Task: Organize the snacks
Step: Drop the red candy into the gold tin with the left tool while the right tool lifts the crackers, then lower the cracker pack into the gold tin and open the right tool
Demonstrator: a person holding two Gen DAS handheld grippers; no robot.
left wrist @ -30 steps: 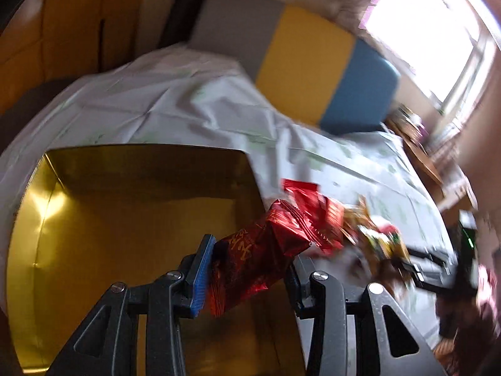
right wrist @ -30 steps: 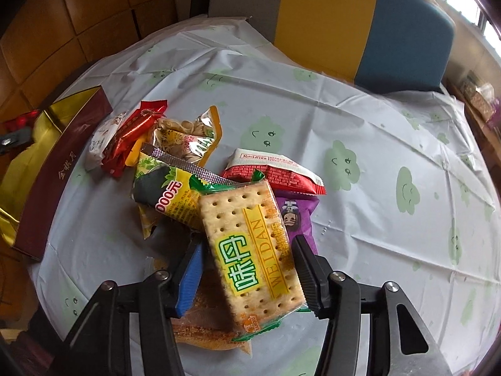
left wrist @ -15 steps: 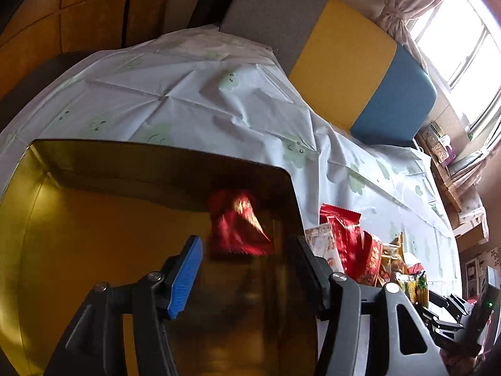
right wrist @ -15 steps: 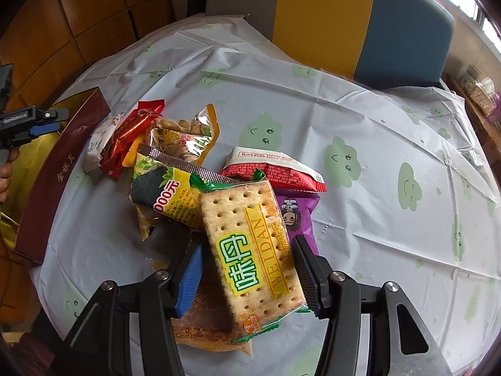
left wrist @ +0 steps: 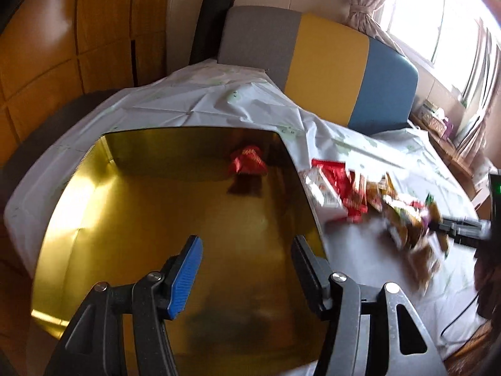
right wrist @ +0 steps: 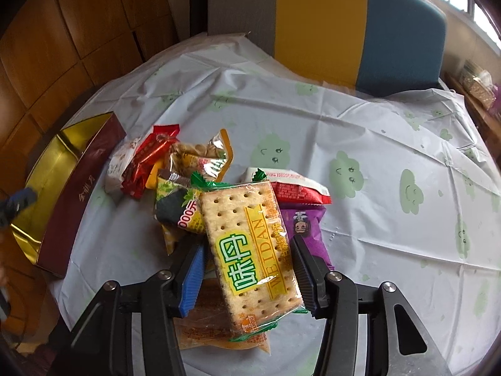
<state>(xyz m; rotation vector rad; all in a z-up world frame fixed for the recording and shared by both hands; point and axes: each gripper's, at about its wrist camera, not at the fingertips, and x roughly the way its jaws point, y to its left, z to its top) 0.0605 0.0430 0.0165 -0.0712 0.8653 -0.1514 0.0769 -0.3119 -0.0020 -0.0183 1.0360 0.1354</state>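
A gold-lined box (left wrist: 131, 219) with maroon outer walls (right wrist: 78, 194) sits at the table's left edge. A red snack packet (left wrist: 247, 164) lies inside near its far wall. My left gripper (left wrist: 245, 266) is open and empty above the box. My right gripper (right wrist: 249, 271) is shut on a cracker pack (right wrist: 250, 250) with yellow and green print, held over a pile of snack packets (right wrist: 188, 185). The pile also shows blurred in the left wrist view (left wrist: 375, 200), right of the box.
A white tablecloth with green cloud faces (right wrist: 360, 144) covers the round table. A grey, yellow and blue chair back (right wrist: 325, 25) stands behind it. Wood panelling (right wrist: 62, 31) is at the left. A window with curtains (left wrist: 438, 15) is at the right.
My left gripper opened and let the red packet drop into the box, then drew back. My right gripper kept its hold on the cracker pack and hardly moved.
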